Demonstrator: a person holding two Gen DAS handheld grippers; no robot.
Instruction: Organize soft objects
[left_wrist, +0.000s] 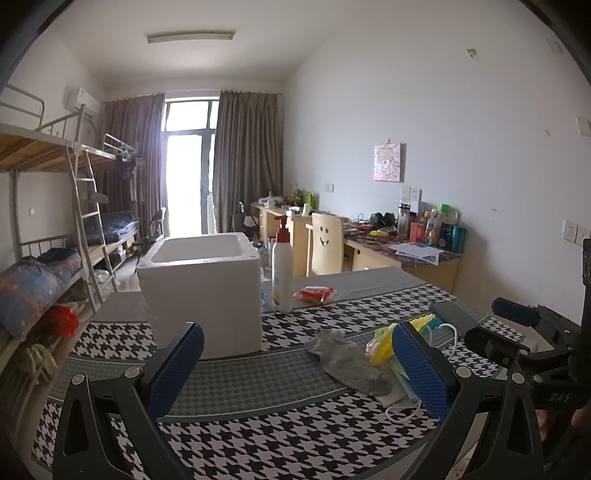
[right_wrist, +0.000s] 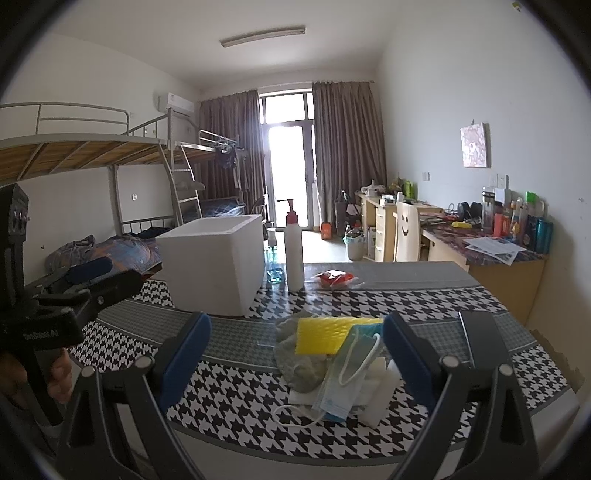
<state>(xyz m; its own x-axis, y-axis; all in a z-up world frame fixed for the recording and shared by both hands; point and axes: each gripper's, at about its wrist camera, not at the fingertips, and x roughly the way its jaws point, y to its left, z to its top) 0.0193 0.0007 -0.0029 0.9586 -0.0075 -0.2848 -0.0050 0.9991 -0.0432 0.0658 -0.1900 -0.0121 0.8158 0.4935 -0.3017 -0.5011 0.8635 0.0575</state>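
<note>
Both my tongs hover over the houndstooth table (right_wrist: 229, 398), holding nothing. Left gripper (left_wrist: 295, 365) is spread wide, empty table between its blue pads. Right gripper (right_wrist: 297, 354) is also spread wide, its pads bracketing the pile without touching it.

Soft stuff is heaped at lower centre of the right view: grey sock (right_wrist: 295, 369) under a yellow sponge (right_wrist: 325, 334), face mask (right_wrist: 338, 391) draped on top with its ear loop sticking up, white foam block (right_wrist: 380, 391) at the pile's right edge. In the left view the same heap sits lower right, sock (left_wrist: 347, 360) nearest centre.

White foam box (left_wrist: 201, 284) stands open-topped left of centre, well apart from the pile; likely the drop spot. Pump bottle (left_wrist: 282, 266) is just beside it.

Handling guess: everything is light and squashy, nothing fragile. Mask is thin and slippery, so pinch its folded body, not the loop. Sponge compresses, so grab across its middle. Sock is limp, so bunch it at mid-length.
</note>
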